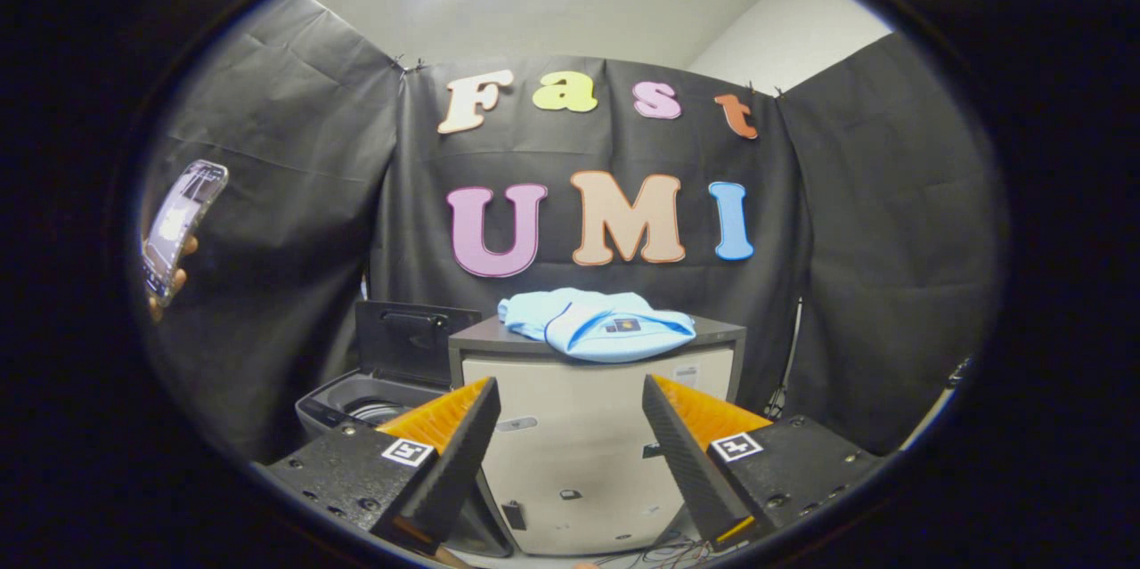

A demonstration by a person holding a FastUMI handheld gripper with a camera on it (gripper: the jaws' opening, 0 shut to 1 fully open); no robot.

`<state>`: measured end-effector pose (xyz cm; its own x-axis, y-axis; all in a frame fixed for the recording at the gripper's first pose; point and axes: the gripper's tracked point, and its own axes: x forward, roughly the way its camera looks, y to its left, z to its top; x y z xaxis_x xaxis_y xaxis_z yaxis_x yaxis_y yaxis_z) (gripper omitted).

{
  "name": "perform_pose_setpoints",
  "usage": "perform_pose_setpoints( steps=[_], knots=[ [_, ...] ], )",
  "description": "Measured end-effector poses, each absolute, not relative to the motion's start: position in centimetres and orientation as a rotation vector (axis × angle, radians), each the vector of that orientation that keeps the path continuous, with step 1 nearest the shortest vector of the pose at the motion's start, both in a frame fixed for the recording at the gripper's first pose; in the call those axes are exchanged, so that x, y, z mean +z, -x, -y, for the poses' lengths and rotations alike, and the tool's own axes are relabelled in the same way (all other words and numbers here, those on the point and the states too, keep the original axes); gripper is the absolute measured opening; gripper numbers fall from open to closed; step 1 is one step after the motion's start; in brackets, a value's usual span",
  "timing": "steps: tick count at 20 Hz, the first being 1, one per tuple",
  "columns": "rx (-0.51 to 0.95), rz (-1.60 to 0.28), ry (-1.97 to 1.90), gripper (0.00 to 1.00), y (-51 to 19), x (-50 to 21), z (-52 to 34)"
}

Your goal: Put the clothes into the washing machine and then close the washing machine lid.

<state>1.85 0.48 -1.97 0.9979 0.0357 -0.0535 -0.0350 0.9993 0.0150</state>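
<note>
At the left of the frame, a hand holds up a phone (183, 226). Lower left, the washing machine (374, 400) sits with its lid (411, 342) raised. At centre, light blue clothes (597, 324) lie folded on a cabinet (588, 453). At the bottom, the gripper (570, 409) gapes wide (gripping nothing).

Light blue clothes (595, 326) with a small dark patch, atop a cream-fronted, dark-grey-topped cabinet (588, 453); beside it, a dark grey washing machine (374, 395) with black raised lid (411, 342); black cloth wall (294, 195) behind.
</note>
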Motion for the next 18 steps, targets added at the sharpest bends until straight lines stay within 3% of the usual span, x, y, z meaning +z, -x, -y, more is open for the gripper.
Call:
perform_pose_setpoints(
  steps=[11,18],
  knots=[
    [0.021,-0.047,0.008,0.97,-4.8,-1.2,0.1],
    [0.004,-0.052,0.043,0.97,-11.7,1.6,1.2]
  ],
)
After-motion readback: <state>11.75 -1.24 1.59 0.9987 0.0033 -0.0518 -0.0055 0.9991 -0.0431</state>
